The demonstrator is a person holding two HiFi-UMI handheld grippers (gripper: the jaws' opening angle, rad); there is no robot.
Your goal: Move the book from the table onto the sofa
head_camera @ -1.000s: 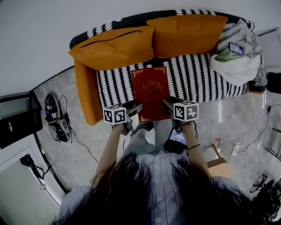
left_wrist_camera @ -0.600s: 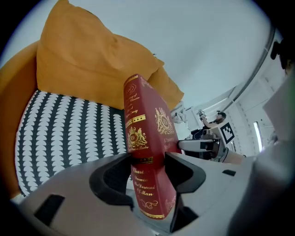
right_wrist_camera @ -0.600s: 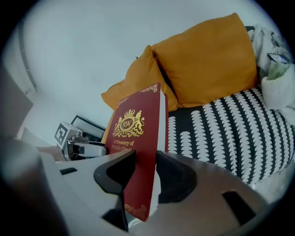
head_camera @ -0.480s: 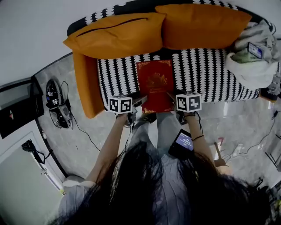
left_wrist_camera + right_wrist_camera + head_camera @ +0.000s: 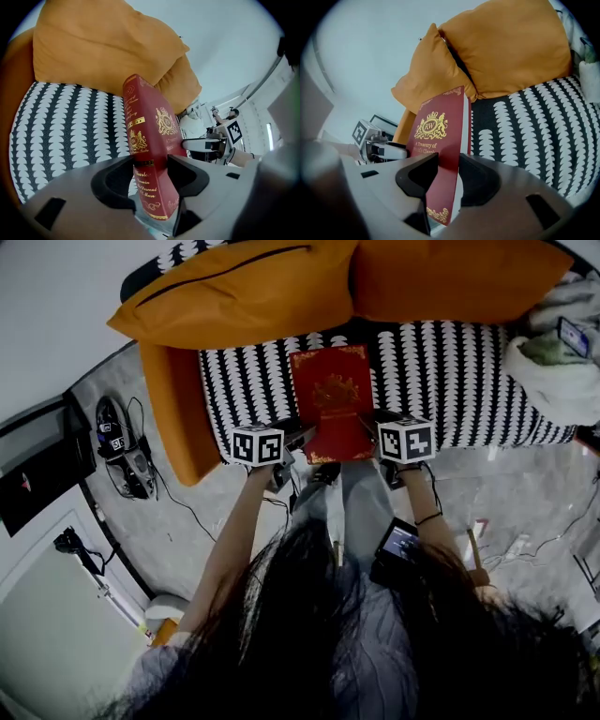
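A thick red book [image 5: 333, 399] with gold lettering lies over the black-and-white patterned seat of the sofa [image 5: 244, 399], held at its near end from both sides. My left gripper [image 5: 295, 437] is shut on the book [image 5: 150, 154] at its spine side, jaws pressing both covers. My right gripper [image 5: 367, 432] is shut on the book [image 5: 440, 150] at its page-edge side. Each gripper shows in the other's view, across the book.
Two orange cushions [image 5: 253, 292] lean on the sofa back, an orange armrest [image 5: 178, 409] stands at the left. A pile of clothes with a phone [image 5: 562, 352] sits on the sofa's right end. Cables and devices [image 5: 122, 456] lie on the floor at left.
Both grippers have sunk with the book toward the sofa seat. The sofa and cushions now fill more of the head view.
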